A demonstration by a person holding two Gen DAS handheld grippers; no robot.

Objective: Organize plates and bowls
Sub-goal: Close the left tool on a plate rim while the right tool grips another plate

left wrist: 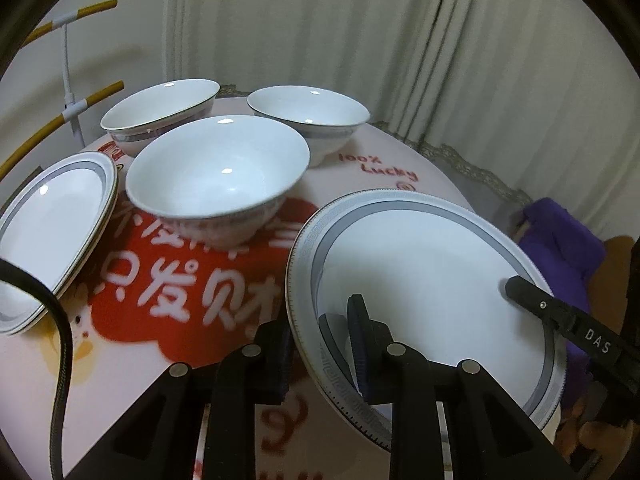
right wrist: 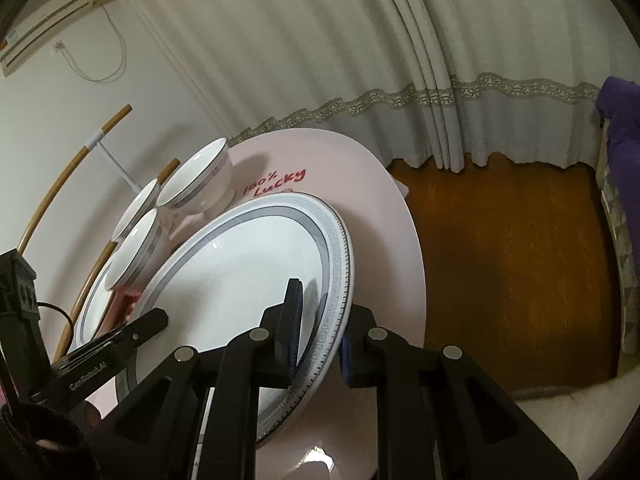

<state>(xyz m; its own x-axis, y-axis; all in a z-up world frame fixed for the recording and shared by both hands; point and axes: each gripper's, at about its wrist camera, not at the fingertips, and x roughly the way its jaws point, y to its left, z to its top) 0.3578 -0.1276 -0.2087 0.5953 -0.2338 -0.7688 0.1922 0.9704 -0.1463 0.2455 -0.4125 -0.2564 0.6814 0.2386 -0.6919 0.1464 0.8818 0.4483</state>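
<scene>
We see 2 close fisheye views, each tilted down along its own tongs: the left faces across the desk point(left wrist: 400, 140) toward the curtain point(left wrist: 360, 32); both share the large plate point(left wrist: 420, 248).

The large plate point(left wrist: 420, 264) I held was white inside, ringed by a grey band and a paler rim with a grey key-fret pattern and a finely toothed edge. Beyond that plate, three bowls point(left wrist: 218, 176) were white with thin dark rims and greyish bands outside. Left of it, stacked plates point(left wrist: 52, 220) showed the same grey ring. The tablecloth point(left wrist: 400, 152) was pale pink, with white characters on red and red "100% Lucky" lettering. My gripper fingers point(left wrist: 362, 344) were black with dark blue pads.
</scene>
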